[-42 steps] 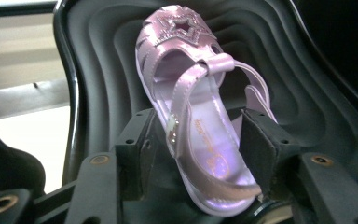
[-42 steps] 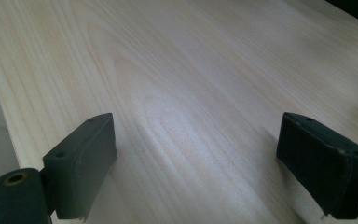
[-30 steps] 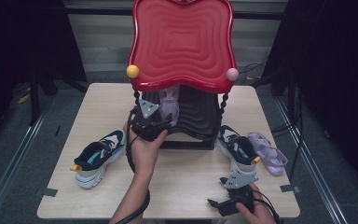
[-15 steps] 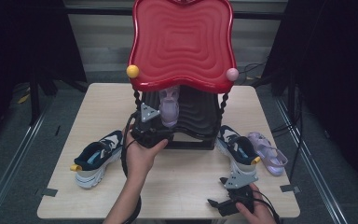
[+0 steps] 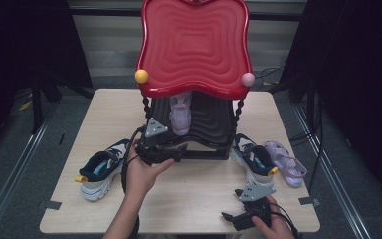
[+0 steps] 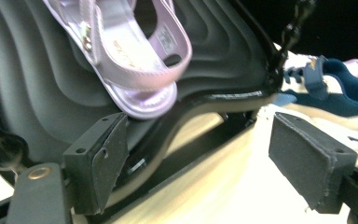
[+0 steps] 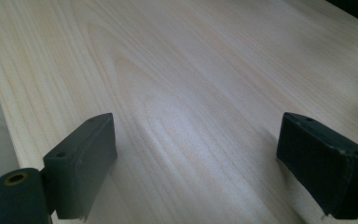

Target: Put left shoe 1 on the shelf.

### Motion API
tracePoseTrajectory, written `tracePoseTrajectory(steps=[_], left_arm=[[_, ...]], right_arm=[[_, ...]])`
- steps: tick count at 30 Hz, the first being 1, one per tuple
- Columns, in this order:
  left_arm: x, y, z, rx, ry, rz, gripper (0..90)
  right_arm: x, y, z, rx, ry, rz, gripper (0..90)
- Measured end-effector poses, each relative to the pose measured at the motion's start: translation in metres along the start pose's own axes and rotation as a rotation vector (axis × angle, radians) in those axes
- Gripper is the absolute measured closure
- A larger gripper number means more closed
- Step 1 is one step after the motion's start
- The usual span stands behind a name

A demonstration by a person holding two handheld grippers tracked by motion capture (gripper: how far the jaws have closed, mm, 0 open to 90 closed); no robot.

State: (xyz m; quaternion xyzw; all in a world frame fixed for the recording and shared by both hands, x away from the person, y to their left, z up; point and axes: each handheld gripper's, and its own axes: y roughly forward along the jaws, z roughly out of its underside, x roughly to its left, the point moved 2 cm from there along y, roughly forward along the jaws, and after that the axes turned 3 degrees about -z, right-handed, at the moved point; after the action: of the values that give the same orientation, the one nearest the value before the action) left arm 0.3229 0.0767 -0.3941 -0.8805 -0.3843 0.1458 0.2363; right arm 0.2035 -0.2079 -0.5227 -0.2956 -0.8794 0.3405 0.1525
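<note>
A lilac sandal [image 5: 180, 115] lies on the black ribbed lower shelf [image 5: 214, 124] of a rack with a red wavy top [image 5: 195, 45]. My left gripper [image 5: 160, 149] is at the shelf's front edge, just below and left of the sandal, held by a hand. In the left gripper view the sandal [image 6: 135, 60] hangs over the shelf [image 6: 37, 93] ahead of the left gripper [image 6: 205, 149], which is open and holds nothing. My right gripper [image 5: 230, 218] rests near the table's front edge. The right gripper [image 7: 196, 158] is open over bare wood.
A navy sneaker [image 5: 102, 167] lies left of the rack. Another navy sneaker [image 5: 252, 159] and a second lilac sandal [image 5: 286, 169] lie to its right. The wooden table [image 5: 189, 199] has bare room between the grippers. Cables trail off the table's right side.
My left gripper has drawn back from the shelf toward the person and slightly lower. The sandal stays on the shelf. The right gripper has not moved.
</note>
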Motion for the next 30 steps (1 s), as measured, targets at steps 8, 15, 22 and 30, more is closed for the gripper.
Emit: tracePoseTrajectory(steps=[8,15,22,30], left_arm=[[-0.001,-0.007,0.014,0.027,0.025,0.032,19.0],[-0.003,-0.006,0.032,0.061,0.052,0.055,19.0],[-0.006,0.005,0.059,0.127,0.076,0.083,18.9],[-0.006,0.014,0.084,0.186,0.096,0.109,18.0]], right_arm=[[0.0,0.0,0.0,0.0,0.0,0.0,11.2],[0.0,0.0,0.0,0.0,0.0,0.0,11.2],[0.0,0.0,0.0,0.002,0.0,0.004,10.9],[0.0,0.0,0.0,0.003,-0.001,0.005,10.1]])
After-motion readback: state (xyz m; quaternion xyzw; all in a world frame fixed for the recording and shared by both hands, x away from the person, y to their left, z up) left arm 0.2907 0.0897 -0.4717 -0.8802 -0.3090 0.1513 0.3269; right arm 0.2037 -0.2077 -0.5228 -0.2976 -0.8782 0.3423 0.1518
